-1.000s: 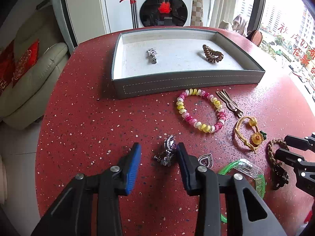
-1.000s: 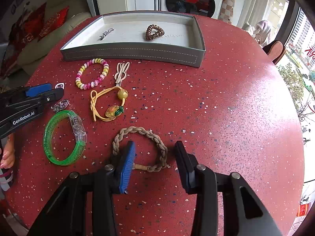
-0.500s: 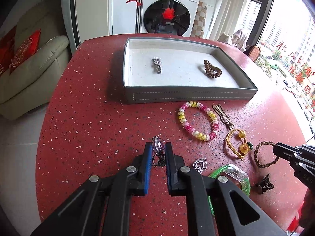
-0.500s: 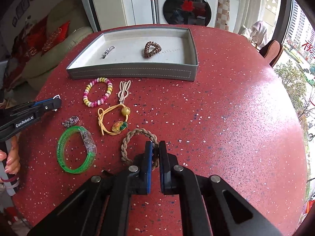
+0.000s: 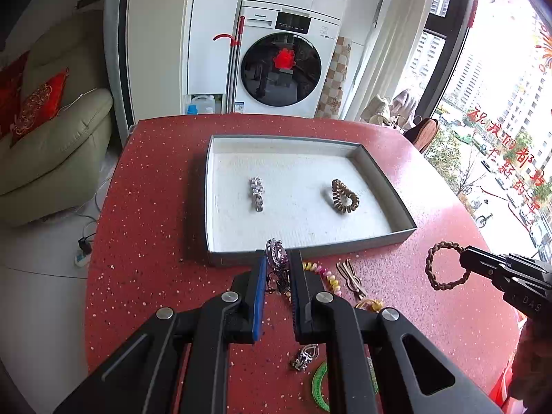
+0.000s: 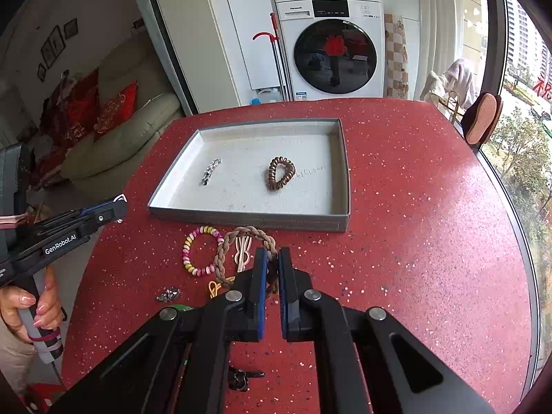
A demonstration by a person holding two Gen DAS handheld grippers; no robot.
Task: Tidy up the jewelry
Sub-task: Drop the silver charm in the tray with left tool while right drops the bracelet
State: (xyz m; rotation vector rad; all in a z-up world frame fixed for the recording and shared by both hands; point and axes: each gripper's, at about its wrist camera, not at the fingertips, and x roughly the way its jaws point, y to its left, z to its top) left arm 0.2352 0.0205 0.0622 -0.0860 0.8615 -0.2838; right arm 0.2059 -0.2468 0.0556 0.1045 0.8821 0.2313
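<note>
My left gripper [image 5: 277,261] is shut on a silver jewelled piece [image 5: 276,255], lifted above the red table just before the grey tray's [image 5: 220,257] near wall. My right gripper [image 6: 272,258] is shut on a braided brown cord bracelet [image 6: 241,234], also held in the air; the bracelet [image 5: 445,269] hangs from that gripper [image 5: 464,258] at the right of the left wrist view. Inside the white-lined tray [image 6: 241,215] lie a silver hair clip [image 5: 257,191] and a brown coil hair tie [image 5: 343,196]. The left gripper [image 6: 119,207] shows at the left of the right wrist view.
On the table lie a pink-yellow bead bracelet [image 6: 198,252], a beige clip [image 6: 243,253], a small silver heart charm [image 5: 305,357], part of a green bangle [image 5: 319,388], a yellow cord piece [image 6: 215,288] and a dark claw clip [image 6: 241,377]. A person's hand [image 6: 31,310] grips the left handle.
Both grippers closed on their pieces on the table, then rose with them toward the tray. The silver piece and the braided bracelet have left the tabletop.
</note>
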